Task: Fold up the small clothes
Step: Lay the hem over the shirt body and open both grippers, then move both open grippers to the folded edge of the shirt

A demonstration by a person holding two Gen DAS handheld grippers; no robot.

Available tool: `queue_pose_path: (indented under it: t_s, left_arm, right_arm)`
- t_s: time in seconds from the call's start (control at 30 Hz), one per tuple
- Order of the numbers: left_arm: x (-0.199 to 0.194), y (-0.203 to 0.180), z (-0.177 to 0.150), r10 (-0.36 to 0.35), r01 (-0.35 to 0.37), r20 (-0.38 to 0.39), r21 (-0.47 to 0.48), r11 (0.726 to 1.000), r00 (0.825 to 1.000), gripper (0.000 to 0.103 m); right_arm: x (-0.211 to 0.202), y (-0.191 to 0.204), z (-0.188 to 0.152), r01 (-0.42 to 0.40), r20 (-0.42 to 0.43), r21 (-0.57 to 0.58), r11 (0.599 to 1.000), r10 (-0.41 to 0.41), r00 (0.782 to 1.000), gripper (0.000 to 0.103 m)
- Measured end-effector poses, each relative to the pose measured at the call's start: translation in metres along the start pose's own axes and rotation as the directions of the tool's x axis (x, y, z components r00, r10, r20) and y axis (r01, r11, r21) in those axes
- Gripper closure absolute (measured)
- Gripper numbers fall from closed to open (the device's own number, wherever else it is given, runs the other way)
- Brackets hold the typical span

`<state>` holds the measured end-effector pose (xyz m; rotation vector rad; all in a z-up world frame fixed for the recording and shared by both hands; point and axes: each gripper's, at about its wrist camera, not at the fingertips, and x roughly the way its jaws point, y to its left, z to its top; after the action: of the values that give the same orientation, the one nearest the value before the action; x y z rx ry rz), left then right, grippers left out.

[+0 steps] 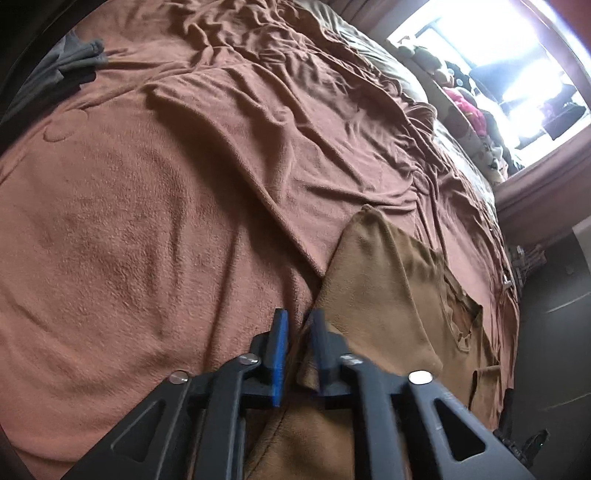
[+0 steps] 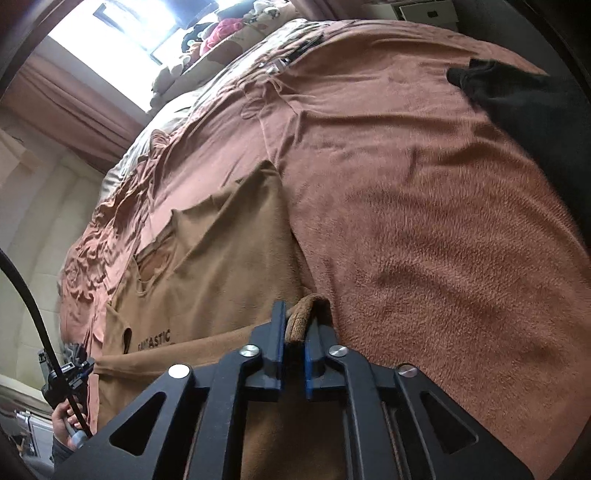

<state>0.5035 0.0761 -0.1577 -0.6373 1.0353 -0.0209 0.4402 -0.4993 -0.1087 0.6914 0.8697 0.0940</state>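
Black linkage bars fill the bottom of both wrist views, and past them each tool meets the tan shirt (image 1: 388,280) spread on the bed's brown blanket (image 1: 147,221). Jaws of the left gripper (image 1: 297,325) stand a little apart, a fold of shirt edge lying in the gap against 1 finger; whether the pads press it I cannot tell. Jaws of the right gripper (image 2: 297,325) are also slightly parted, with a rolled hem looped between the blue pads (loosely, by the look of it). Both tools sit at the shirt's near edge, likely because that side has been laid down flat to make a fold. Beyond the shirt, toward the window (image 2: 122,33), the blanket is rumpled. Left of the shirt in the right view, a hand (image 2: 64,417) grips the other tool's handle.
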Motion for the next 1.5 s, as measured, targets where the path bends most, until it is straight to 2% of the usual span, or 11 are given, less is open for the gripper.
queue_pose_path:
  t_s: [0.07,0.1,0.13,0.27,0.33,0.43,0.7,0.8,1.1,1.23,1.5]
  left_arm:
    - [-0.012,-0.001,0.002,-0.003,0.002,0.028,0.027,1.000,1.000,0.051]
    - [-0.020,-0.003,0.003,-0.004,0.001,0.047,0.048,0.999,0.999,0.046]
    - [-0.023,-0.004,0.003,-0.008,0.005,0.053,0.064,0.998,0.999,0.039]
    - [-0.032,-0.014,-0.001,-0.008,0.001,0.042,0.157,0.988,0.999,0.021]
    - [-0.032,-0.021,-0.006,0.043,-0.051,0.041,0.226,0.973,0.998,0.016]
    - [-0.028,-0.030,-0.015,0.090,-0.090,0.016,0.318,0.944,0.996,0.016]
    - [-0.018,-0.033,-0.032,0.162,-0.131,-0.031,0.445,0.886,0.986,0.015]
    - [-0.008,-0.038,-0.041,0.216,-0.165,-0.041,0.518,0.839,0.975,0.015]
    - [0.031,-0.039,-0.055,0.343,-0.224,-0.074,0.628,0.745,0.936,0.015]
    - [0.039,-0.039,-0.044,0.357,-0.238,-0.061,0.639,0.731,0.932,0.009]
    - [0.057,-0.056,-0.010,0.369,-0.268,-0.020,0.651,0.710,0.929,0.009]
  right_arm:
    - [-0.011,0.000,-0.001,0.012,0.040,-0.018,1.000,-0.011,0.999,0.031]
    - [-0.019,0.001,-0.003,0.006,0.082,-0.026,1.000,-0.004,0.997,0.021]
    - [-0.026,0.002,-0.004,-0.001,0.107,-0.030,1.000,0.004,0.994,0.018]
    - [-0.038,0.003,-0.012,0.006,0.104,-0.065,0.998,0.001,0.995,0.018]
    - [-0.041,0.007,-0.019,0.043,0.081,-0.099,0.994,-0.035,0.996,0.018]
    - [-0.043,0.017,-0.025,0.065,0.061,-0.173,0.983,-0.055,0.997,0.018]
    - [-0.031,0.035,-0.037,0.167,-0.006,-0.324,0.931,-0.179,0.984,0.018]
    - [-0.024,0.042,-0.040,0.205,-0.017,-0.370,0.906,-0.227,0.974,0.018]
    - [0.013,0.056,-0.040,0.286,-0.056,-0.448,0.847,-0.346,0.937,0.018]
    - [0.035,0.066,-0.037,0.315,-0.061,-0.537,0.782,-0.408,0.911,0.018]
    - [0.059,0.075,-0.008,0.367,-0.017,-0.560,0.743,-0.453,0.891,0.018]
